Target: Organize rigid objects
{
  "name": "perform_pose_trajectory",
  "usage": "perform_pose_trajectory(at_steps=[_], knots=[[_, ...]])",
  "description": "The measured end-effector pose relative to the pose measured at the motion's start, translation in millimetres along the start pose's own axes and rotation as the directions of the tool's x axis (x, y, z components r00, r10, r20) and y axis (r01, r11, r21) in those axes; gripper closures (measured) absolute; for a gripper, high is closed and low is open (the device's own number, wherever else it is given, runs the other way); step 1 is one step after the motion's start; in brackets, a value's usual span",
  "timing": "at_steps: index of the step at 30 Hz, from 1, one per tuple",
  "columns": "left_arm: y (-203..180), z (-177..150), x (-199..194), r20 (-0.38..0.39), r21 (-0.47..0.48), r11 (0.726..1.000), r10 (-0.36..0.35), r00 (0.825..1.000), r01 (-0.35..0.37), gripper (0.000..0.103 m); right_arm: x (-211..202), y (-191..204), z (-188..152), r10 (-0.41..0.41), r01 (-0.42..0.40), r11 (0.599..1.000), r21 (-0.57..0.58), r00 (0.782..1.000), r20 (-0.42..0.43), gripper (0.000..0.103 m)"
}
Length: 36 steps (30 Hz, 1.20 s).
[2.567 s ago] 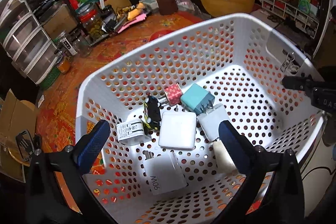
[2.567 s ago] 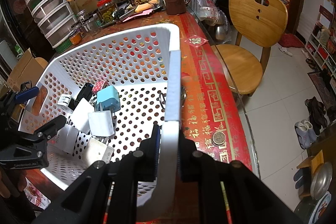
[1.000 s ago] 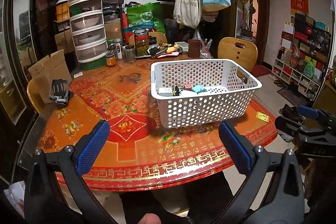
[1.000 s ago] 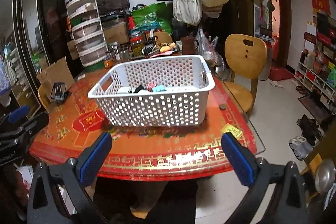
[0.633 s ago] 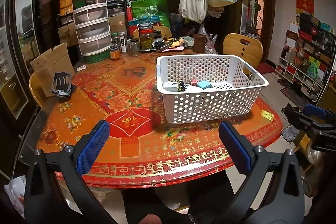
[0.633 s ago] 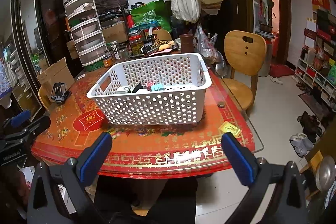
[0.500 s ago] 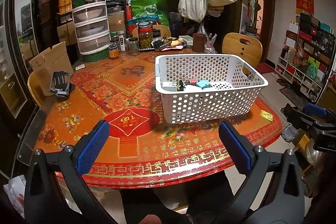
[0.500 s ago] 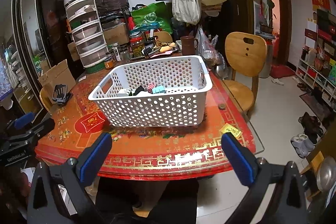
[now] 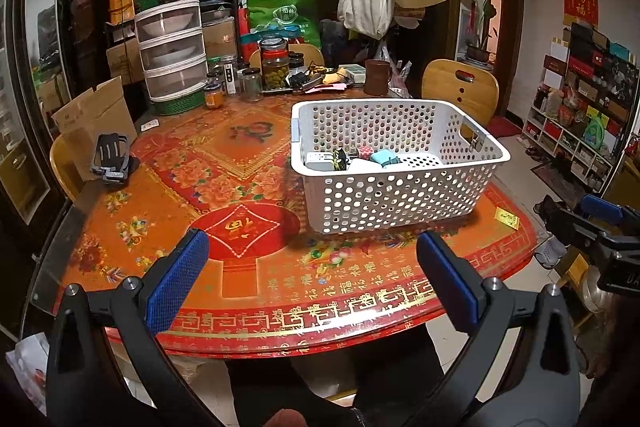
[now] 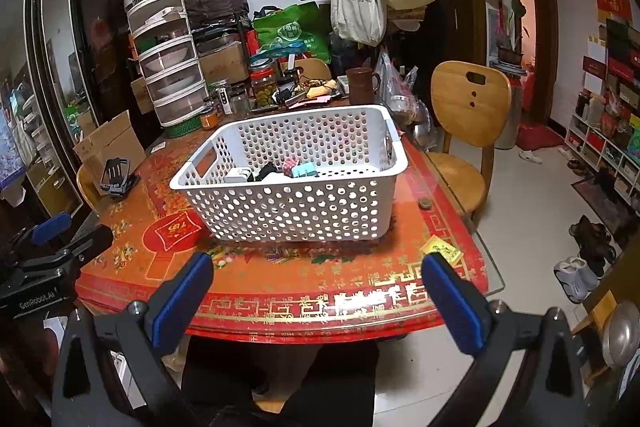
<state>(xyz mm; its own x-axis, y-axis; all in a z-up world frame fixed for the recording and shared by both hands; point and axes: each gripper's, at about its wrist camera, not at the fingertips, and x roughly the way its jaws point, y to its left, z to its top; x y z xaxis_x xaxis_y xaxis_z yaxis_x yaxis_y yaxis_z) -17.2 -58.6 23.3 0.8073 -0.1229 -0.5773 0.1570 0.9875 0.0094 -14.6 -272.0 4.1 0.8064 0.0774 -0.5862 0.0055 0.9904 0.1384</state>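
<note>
A white perforated plastic basket (image 9: 400, 163) sits on the red patterned table (image 9: 248, 275), toward its right edge and short of the near edge, with small chargers and plug adapters (image 9: 352, 159) heaped on its floor against the left wall. We judge those pieces to be hard, light and smooth-cased, with metal prongs that could snag in the holes; each is best pinched across its flat sides. The basket itself looks stiff but thin-walled and light for its bulk, so we would take it by the rolled rim or at the cut-out handle in the end wall (image 10: 206, 163), where the pads can close on either side of the plastic.

Our left gripper (image 9: 312, 275) hangs off the near edge of the table, its blue pads spread wide, holding and touching nothing. Our right gripper (image 10: 316, 291) is likewise drawn back past the near edge, jaws spread wide and empty, well apart from the basket.
</note>
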Motion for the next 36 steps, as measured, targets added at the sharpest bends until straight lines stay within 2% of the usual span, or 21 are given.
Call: perform_pose_trajectory(at_steps=[36], knots=[[-1.8, -0.2, 0.8, -0.005, -0.009, 1.0, -0.006, 1.0, 0.006, 0.001, -1.5, 1.9, 0.0, 0.01, -0.01, 1.0, 0.0, 1.0, -0.001, 0.0]])
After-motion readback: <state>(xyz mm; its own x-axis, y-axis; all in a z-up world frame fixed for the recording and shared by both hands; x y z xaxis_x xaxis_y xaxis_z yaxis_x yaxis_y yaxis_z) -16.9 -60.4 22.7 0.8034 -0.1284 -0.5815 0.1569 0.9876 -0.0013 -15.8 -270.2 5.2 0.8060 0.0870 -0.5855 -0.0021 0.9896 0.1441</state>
